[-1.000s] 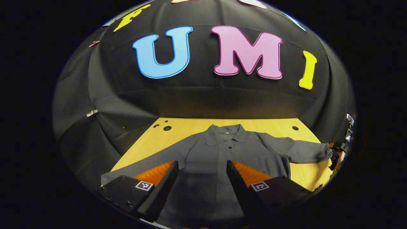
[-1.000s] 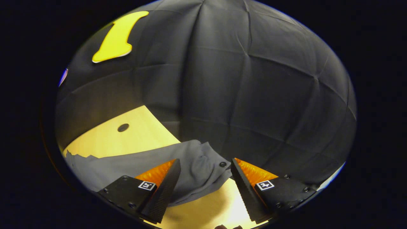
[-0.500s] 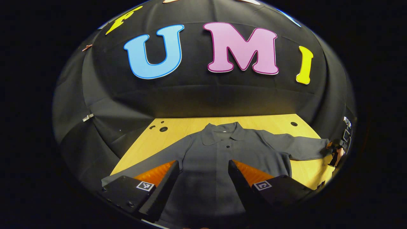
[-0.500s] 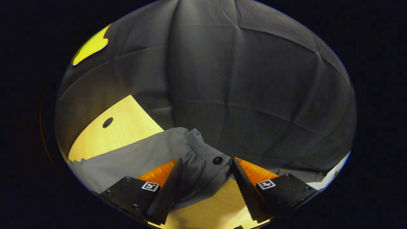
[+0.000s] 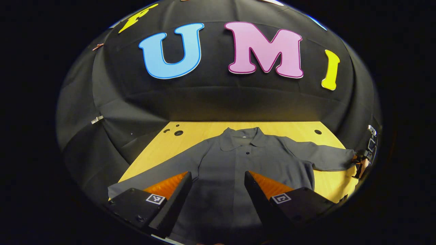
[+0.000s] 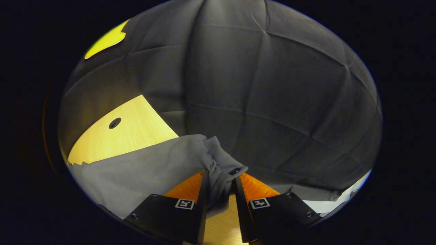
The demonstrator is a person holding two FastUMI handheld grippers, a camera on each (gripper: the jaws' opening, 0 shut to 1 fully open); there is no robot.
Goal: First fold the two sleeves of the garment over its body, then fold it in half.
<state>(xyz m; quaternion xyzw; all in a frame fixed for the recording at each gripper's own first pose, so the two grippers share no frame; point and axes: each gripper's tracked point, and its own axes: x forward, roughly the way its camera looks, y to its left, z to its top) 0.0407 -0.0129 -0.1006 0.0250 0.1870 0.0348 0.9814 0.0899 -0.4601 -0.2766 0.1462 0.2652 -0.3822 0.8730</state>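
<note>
The grey collared shirt (image 5: 245, 163) lies flat at the centre of the wooden worktop (image 5: 204, 131). The left hand-held gripper (image 5: 216, 195) hovers open over its body at bottom centre. The right hand-held gripper (image 6: 219, 197) pinches the sleeve cuff (image 6: 221, 170), low in its view

No readable text or numbers on any object, small square black-and-white marker tags (patterns, not words) on both fingers of the left gripper (image 5: 216, 190) at 6 o'clock, matching tags on the right gripper (image 6: 219, 197) at 6 o'clock
</note>
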